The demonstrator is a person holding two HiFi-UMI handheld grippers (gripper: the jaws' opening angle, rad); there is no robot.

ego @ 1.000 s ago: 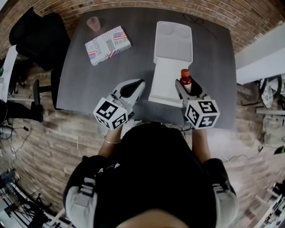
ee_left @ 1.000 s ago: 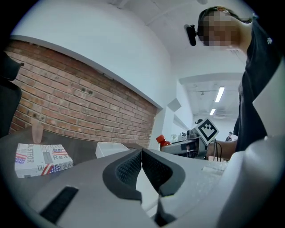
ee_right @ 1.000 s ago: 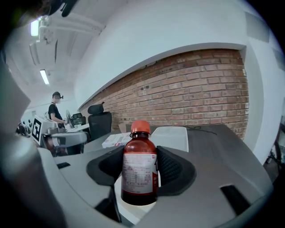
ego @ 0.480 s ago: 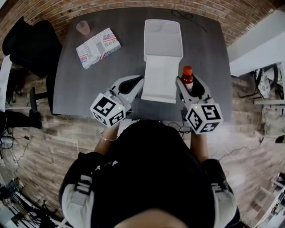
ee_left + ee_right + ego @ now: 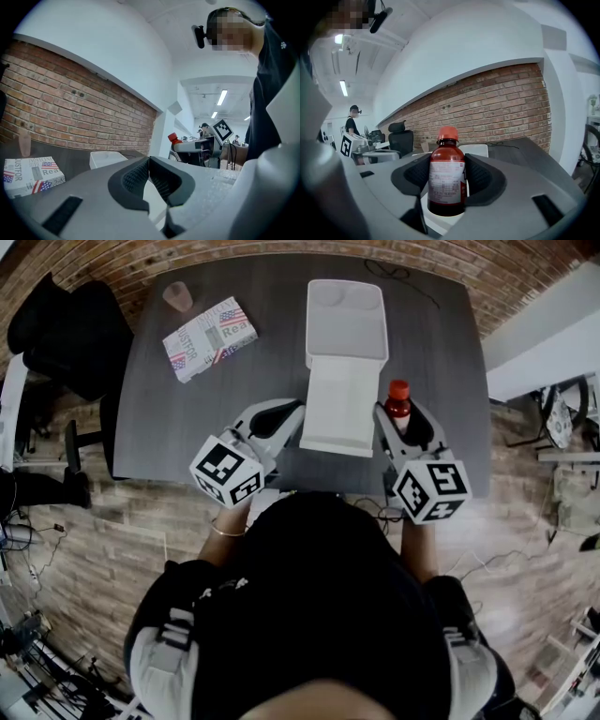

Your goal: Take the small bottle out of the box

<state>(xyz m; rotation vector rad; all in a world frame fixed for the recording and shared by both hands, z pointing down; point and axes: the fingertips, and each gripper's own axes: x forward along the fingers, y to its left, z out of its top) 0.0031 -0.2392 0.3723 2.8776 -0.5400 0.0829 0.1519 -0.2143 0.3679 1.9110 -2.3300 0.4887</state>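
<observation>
Bottle (image 5: 397,401) shifted right of box (image 5: 345,352), upright; right tongs (image 5: 401,420) grasp it, left tongs (image 5: 296,412) clenched.

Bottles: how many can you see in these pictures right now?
1. The small bottle is upright, clamped in the right tongs, just right of the open white box. The box looks empty inside, but a shallow corner could hide something.
</observation>
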